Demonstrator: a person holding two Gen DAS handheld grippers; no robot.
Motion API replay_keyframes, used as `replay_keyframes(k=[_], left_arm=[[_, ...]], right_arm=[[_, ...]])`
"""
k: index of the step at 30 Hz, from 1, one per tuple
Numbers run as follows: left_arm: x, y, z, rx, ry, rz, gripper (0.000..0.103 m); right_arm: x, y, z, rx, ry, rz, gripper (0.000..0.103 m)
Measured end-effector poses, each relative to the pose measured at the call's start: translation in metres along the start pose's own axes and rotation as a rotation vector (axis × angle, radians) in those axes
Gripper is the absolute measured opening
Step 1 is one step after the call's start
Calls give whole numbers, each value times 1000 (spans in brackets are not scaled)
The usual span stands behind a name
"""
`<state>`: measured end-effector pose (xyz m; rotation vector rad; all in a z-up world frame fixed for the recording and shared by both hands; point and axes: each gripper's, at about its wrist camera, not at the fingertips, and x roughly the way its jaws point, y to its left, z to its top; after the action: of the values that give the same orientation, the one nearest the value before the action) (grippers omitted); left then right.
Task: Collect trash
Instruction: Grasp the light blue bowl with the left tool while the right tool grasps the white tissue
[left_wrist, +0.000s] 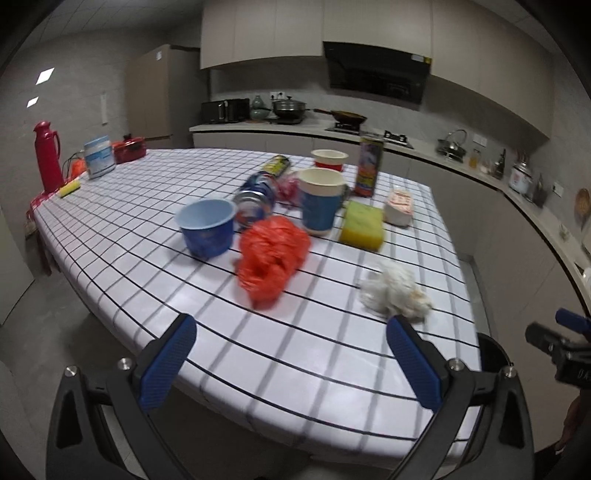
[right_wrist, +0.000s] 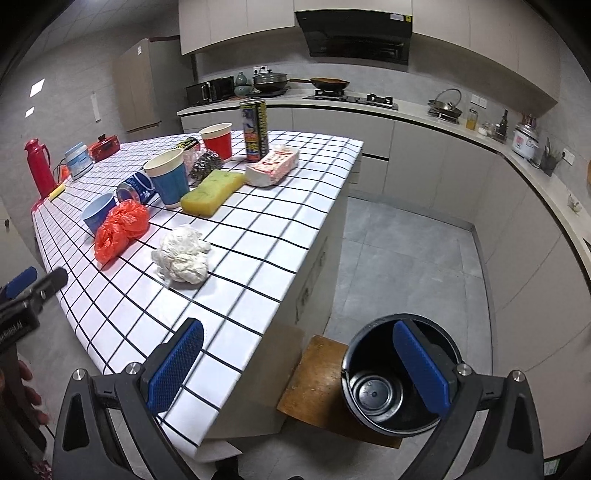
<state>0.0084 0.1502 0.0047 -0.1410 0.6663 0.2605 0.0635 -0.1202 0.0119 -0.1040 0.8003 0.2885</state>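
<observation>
Hovering wide open and empty at the table (left_wrist: 332, 387) edge, both grippers (left_wrist: 291, 363) (right_wrist: 299, 367) are starting out, likely needing the crumpled white paper (right_wrist: 183, 254) first for the black bin (right_wrist: 399, 376).

Right tool's pad (right_wrist: 421, 365) hides part of the bin (right_wrist: 354, 369).

A crumpled white paper wad (right_wrist: 183, 255) lies near the table's (right_wrist: 258, 236) front edge. Just beyond it sits a scrunched orange plastic bag (right_wrist: 120, 229), touching an upright empty blue cup (left_wrist: 206, 226). A blue can (left_wrist: 255, 199) lies on its side behind them. A black bin (right_wrist: 400, 376) stands open on a wooden stool (right_wrist: 314, 373) beside the table.
</observation>
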Motion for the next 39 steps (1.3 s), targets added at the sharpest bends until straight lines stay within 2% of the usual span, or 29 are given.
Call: replay_keyframes(k=[3, 6, 11, 15, 17, 26, 31, 36, 39], left_arm=[[15, 14, 8, 12, 10, 39, 103], [36, 31, 13, 1, 84, 33, 103], [50, 56, 22, -2, 56, 52, 103], [70, 81, 33, -36, 60, 29, 97], [81, 90, 37, -31, 70, 15, 89], [129, 113, 52, -13, 118, -41, 86], [153, 120, 65, 3, 142, -87, 85], [168, 118, 78, 21, 151, -124, 85], [176, 115, 83, 51, 162, -142, 79]], right_arm=[[11, 13, 5, 0, 7, 21, 103], [23, 25, 8, 9, 26, 33, 103], [39, 51, 14, -33, 46, 37, 103], [54, 71, 23, -33, 59, 61, 92], [62, 81, 27, -31, 71, 72, 85], [104, 118, 42, -11, 116, 46, 78], [124, 123, 47, 25, 146, 14, 72], [133, 124, 52, 54, 153, -16, 71], [137, 124, 54, 65, 158, -22, 67]])
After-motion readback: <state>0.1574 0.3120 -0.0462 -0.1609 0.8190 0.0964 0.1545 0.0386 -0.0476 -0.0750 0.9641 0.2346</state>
